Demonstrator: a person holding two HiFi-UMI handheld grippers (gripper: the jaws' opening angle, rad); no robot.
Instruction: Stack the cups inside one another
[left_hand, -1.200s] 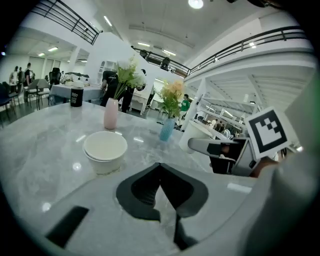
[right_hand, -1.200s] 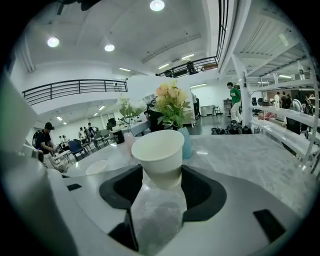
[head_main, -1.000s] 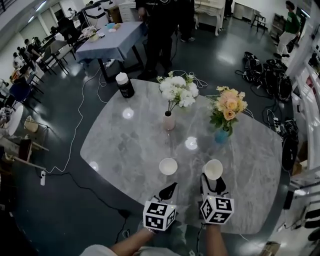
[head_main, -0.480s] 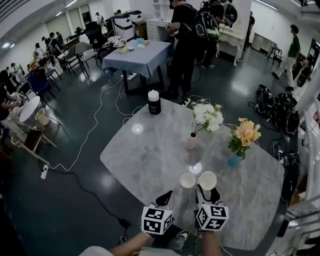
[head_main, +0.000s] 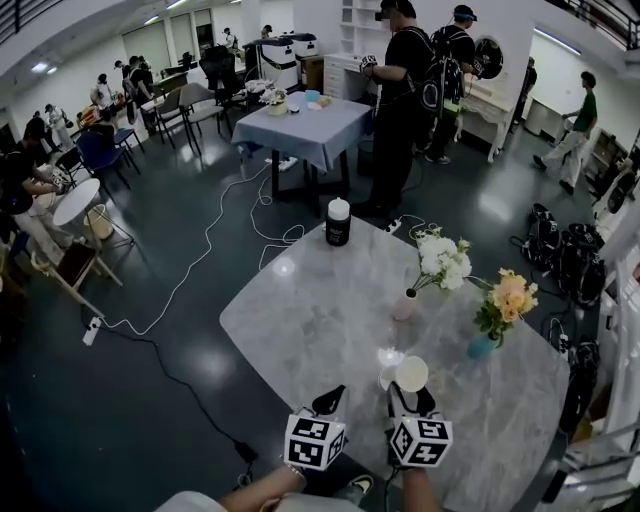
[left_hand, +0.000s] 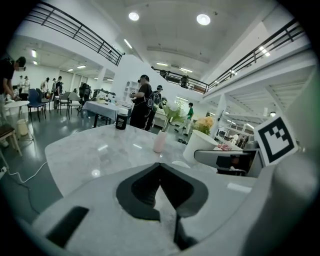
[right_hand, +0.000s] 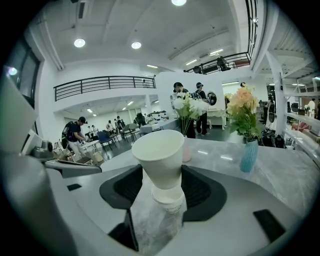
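A white paper cup (head_main: 411, 373) is held upright in my right gripper (head_main: 411, 396), which is shut on its lower wall. In the right gripper view this cup (right_hand: 159, 155) hangs directly over a second white cup (right_hand: 168, 198) standing on the marble table (head_main: 300, 320), its base at that cup's rim. In the head view only a sliver of the second cup (head_main: 386, 380) shows at the held cup's left. My left gripper (head_main: 331, 401) sits near the table's front edge, left of the cups, shut and holding nothing. From the left gripper view the held cup (left_hand: 201, 145) appears at right.
A pink vase (head_main: 404, 305) with white flowers and a blue vase (head_main: 482, 346) with orange flowers stand behind the cups. A black canister (head_main: 338, 222) stands at the table's far edge. People, chairs, a covered table and floor cables lie beyond.
My right gripper has carried its cup leftward until it hangs over the other cup. The left gripper has stayed shut beside it. The head camera has tilted up.
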